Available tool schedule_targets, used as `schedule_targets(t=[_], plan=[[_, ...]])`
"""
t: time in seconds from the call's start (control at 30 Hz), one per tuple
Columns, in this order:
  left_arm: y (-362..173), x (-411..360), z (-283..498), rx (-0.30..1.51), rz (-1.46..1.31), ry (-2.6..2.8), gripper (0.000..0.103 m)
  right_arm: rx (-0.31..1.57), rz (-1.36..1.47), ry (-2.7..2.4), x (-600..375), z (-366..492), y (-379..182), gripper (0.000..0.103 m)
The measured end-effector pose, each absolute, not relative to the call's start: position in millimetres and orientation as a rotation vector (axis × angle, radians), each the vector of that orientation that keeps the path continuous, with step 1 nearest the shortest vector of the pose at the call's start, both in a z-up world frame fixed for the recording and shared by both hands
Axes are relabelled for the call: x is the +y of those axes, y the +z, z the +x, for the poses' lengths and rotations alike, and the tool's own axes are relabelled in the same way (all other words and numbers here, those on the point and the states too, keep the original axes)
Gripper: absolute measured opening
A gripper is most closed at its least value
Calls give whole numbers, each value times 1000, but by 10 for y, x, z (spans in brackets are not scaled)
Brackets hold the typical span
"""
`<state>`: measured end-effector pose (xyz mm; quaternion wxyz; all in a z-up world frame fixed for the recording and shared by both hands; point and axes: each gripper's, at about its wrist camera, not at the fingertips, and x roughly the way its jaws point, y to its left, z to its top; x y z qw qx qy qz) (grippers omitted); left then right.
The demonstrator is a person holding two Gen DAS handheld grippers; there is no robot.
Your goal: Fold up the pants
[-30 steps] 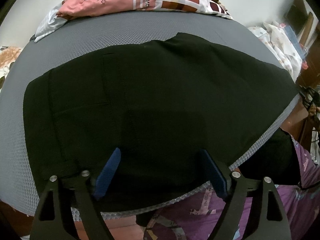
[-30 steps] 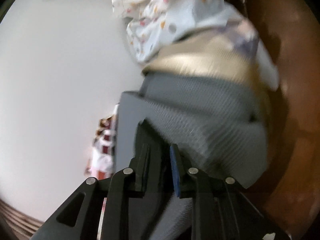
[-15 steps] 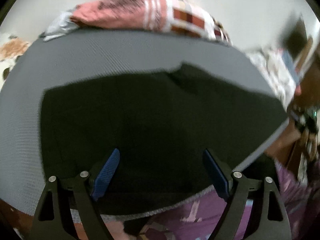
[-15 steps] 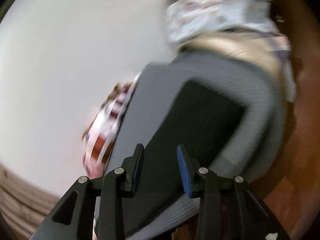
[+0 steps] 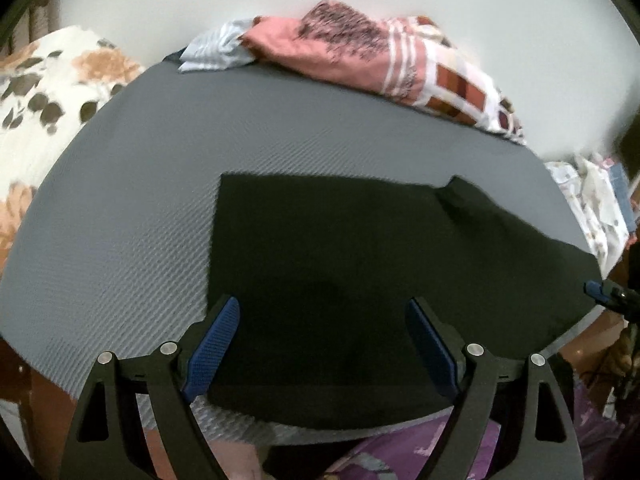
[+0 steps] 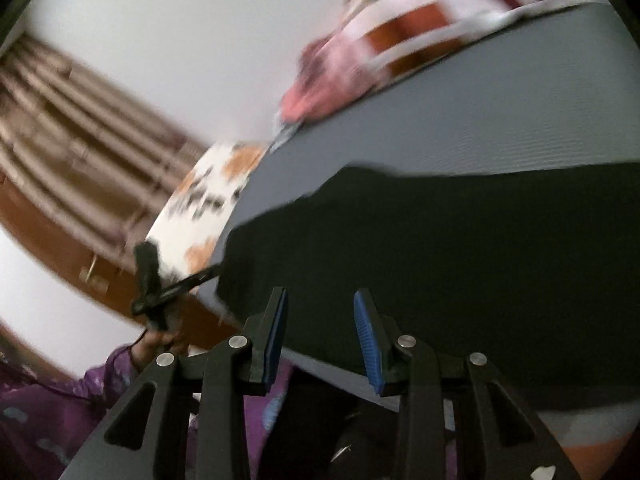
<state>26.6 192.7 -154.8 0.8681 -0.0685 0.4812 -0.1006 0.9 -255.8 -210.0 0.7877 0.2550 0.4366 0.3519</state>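
Black pants [image 5: 360, 264] lie flat on a grey mesh mat [image 5: 120, 208], reaching the mat's near and right edges. My left gripper [image 5: 323, 344] is open and empty, hovering over the pants' near left part. My right gripper [image 6: 320, 332] is open and empty above the pants [image 6: 460, 260] near their front edge. The right gripper's tip also shows at the far right of the left wrist view [image 5: 600, 292]. The left gripper shows at the left of the right wrist view [image 6: 156, 280].
A pink patterned blanket [image 5: 380, 64] and a striped cloth [image 5: 216, 50] lie at the mat's far edge by the white wall. A floral cloth [image 5: 44, 96] lies left of the mat. Patterned laundry [image 5: 592, 200] is at the right.
My left gripper has pulled back and shifted, so the pants look smaller and sit further right. My right gripper has opened wider and swung round over the pants.
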Motion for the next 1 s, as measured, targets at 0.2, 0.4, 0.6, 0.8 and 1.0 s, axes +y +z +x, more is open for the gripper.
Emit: schedule_targets(t=[0.2,0.4,0.6,0.8,1.0], plan=[[-1601,2162,204,1001,-236,-173,85,1001,381,878,-1664,228,-2095,34],[-1891,2228,152,1120,-214,-139,85,1156,276,947,-1295,239,-2402,34],[-1873,2287,76,1096,-214,-139,85,1181,203,983,-1237,66,-2399,34],[-1692,2557,23,1014,-358,-121,85,1135,130,971,-1206,-39,-2262,34],[-1445,2271,139,1001,-328,-243,85,1043,501,779,-2370,-103,-2211,34]])
